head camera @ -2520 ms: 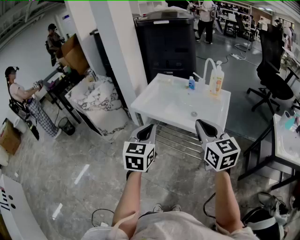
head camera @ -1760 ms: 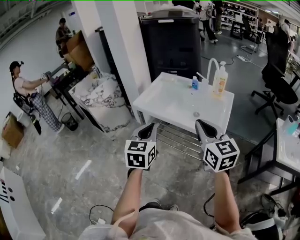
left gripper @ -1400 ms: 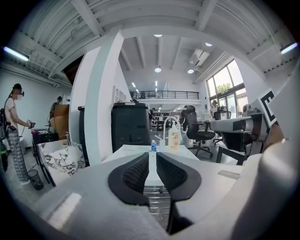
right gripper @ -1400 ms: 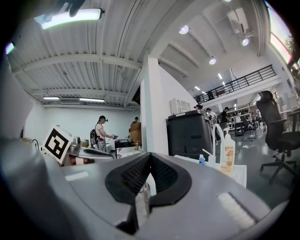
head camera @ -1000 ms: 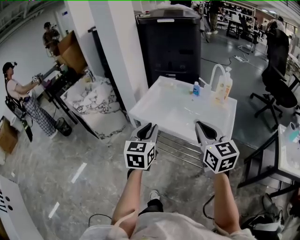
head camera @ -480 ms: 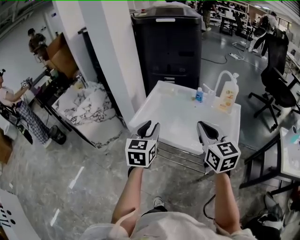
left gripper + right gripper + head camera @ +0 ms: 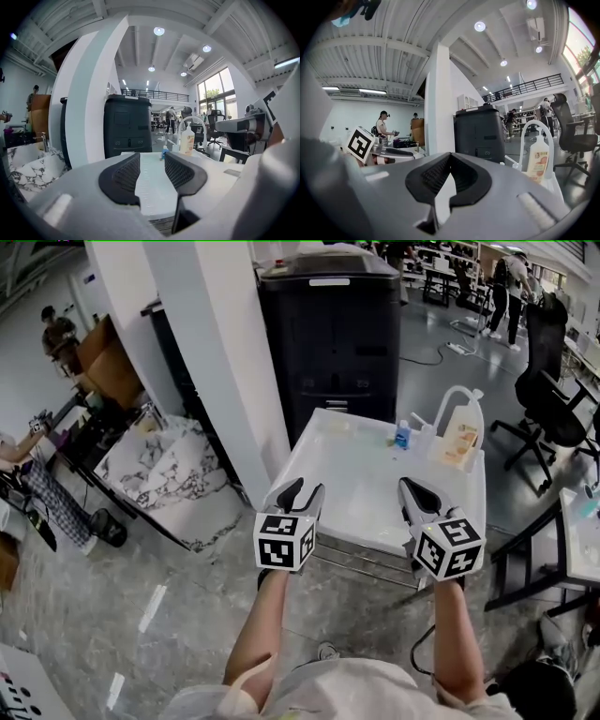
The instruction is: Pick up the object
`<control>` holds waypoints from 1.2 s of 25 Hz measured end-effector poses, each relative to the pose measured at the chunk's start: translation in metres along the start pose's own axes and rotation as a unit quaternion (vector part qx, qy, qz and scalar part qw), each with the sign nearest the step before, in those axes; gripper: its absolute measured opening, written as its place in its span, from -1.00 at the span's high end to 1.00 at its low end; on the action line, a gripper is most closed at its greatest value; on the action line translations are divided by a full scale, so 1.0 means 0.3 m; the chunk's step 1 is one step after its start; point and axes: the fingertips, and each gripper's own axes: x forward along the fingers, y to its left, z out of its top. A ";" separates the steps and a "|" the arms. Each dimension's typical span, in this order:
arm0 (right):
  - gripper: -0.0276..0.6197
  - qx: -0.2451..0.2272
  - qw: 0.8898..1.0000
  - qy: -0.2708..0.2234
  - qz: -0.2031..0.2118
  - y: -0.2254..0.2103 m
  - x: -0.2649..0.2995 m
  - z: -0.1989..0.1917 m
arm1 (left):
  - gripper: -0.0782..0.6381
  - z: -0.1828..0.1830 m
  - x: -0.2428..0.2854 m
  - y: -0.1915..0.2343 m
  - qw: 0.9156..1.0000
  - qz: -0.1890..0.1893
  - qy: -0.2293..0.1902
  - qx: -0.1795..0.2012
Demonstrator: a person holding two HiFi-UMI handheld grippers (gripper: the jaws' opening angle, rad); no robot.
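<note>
- White, grey-veined sheeting lay at the far left, on the floor beside a white pillar.
- Right of the pillar stood a tall black cabinet, just behind the white surface.
- The left claw hung over the near left edge of the surface. Its jaws had just been spreading and stood apart, with nothing between them, only the bare white top beyond.
- A small blue bottle stood upright at the far side of the surface, well ahead of both claws and touched by neither.
- The right claw was held level with the left one over the near right edge, its jaws pressed together at the tips and pinching nothing.
- A pump bottle with an orange label stood at the far right corner, beside a white hooked tap. Which of the two bottles was the object could not be told.
- A black office chair stood on the floor to the right.
</note>
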 end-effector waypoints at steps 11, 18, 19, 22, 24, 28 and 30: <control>0.91 -0.006 1.000 -0.003 -0.019 0.030 0.089 0.004 | 0.30 0.005 0.042 0.101 1.000 -0.017 -0.006 0.006; 0.91 -0.003 1.000 -0.005 -0.028 0.001 0.120 -0.003 | 0.30 0.005 0.091 0.115 1.000 -0.026 -0.004 0.012; 0.91 -0.002 1.000 -0.006 -0.029 -0.008 0.126 -0.004 | 0.30 0.006 0.102 0.116 1.000 -0.027 -0.004 0.013; 0.91 0.001 0.999 -0.009 -0.033 -0.042 0.149 -0.003 | 0.30 0.014 0.144 0.119 0.999 -0.031 -0.001 0.017; 0.91 0.004 0.999 -0.011 -0.036 -0.071 0.170 -0.001 | 0.30 0.020 0.179 0.119 0.999 -0.033 0.000 0.021; 0.91 0.008 0.999 -0.014 -0.039 -0.142 0.217 -0.001 | 0.30 0.037 0.268 0.118 0.999 -0.036 0.002 0.028; 0.91 0.011 0.999 -0.015 -0.041 -0.185 0.244 -0.001 | 0.30 0.047 0.322 0.116 0.999 -0.038 0.003 0.029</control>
